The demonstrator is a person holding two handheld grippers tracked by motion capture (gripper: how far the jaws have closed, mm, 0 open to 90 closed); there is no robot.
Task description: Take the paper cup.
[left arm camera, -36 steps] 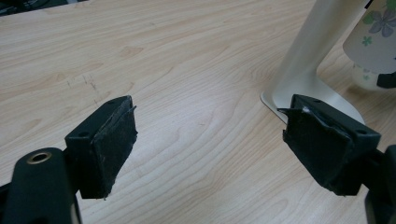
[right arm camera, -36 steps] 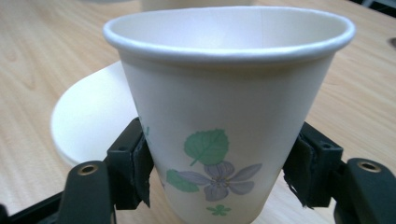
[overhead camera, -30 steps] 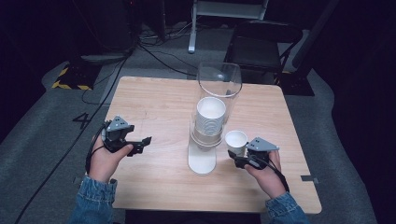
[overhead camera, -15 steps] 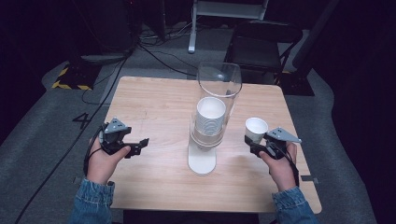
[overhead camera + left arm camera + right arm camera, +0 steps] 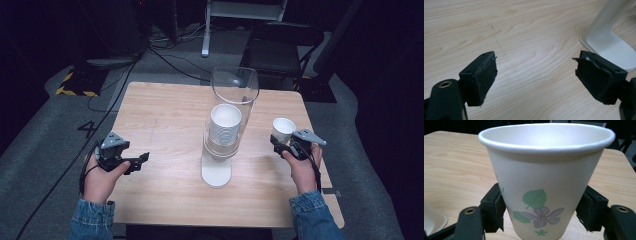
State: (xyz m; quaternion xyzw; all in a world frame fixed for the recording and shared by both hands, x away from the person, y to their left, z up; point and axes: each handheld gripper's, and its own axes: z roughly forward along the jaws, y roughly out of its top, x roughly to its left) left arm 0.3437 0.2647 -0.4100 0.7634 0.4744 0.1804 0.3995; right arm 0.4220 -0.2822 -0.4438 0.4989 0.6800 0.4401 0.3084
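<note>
- Paper cup (image 5: 544, 182) sitting upright in the right tongs (image 5: 285, 146), mouth up, its long axis standing vertical, the two black pads pinching it low on the wall from either side.
- In the high view that cup (image 5: 283, 131) is being held above the right-hand part of the worktop (image 5: 165, 110), off to the right of the cup dispenser (image 5: 226, 135) and apart from it.
- The dispenser is standing at the middle of the worktop: a clear tube on a white foot, with a stack of white cups (image 5: 225, 125) showing inside.
- Left tongs (image 5: 131, 163) are hanging wide open over bare wood on the left side, gripping nothing; in the left gripper view the pads are standing far apart, with the dispenser's white foot (image 5: 611, 42) off to one side.
- The relation that matters: the cup is already in the right hand, and the open worktop is lying directly beneath and in front of it, on the side away from the dispenser.
- My read is that the cup is being carried clear of the stack, so setting it down is looking like a plain lowering along its own upright axis.
- The left hand is well apart from the cup, across the dispenser, so the right one is plainly the working hand here.
- Whether the cup's base is touching the wood I cannot tell; it is looking lifted.
</note>
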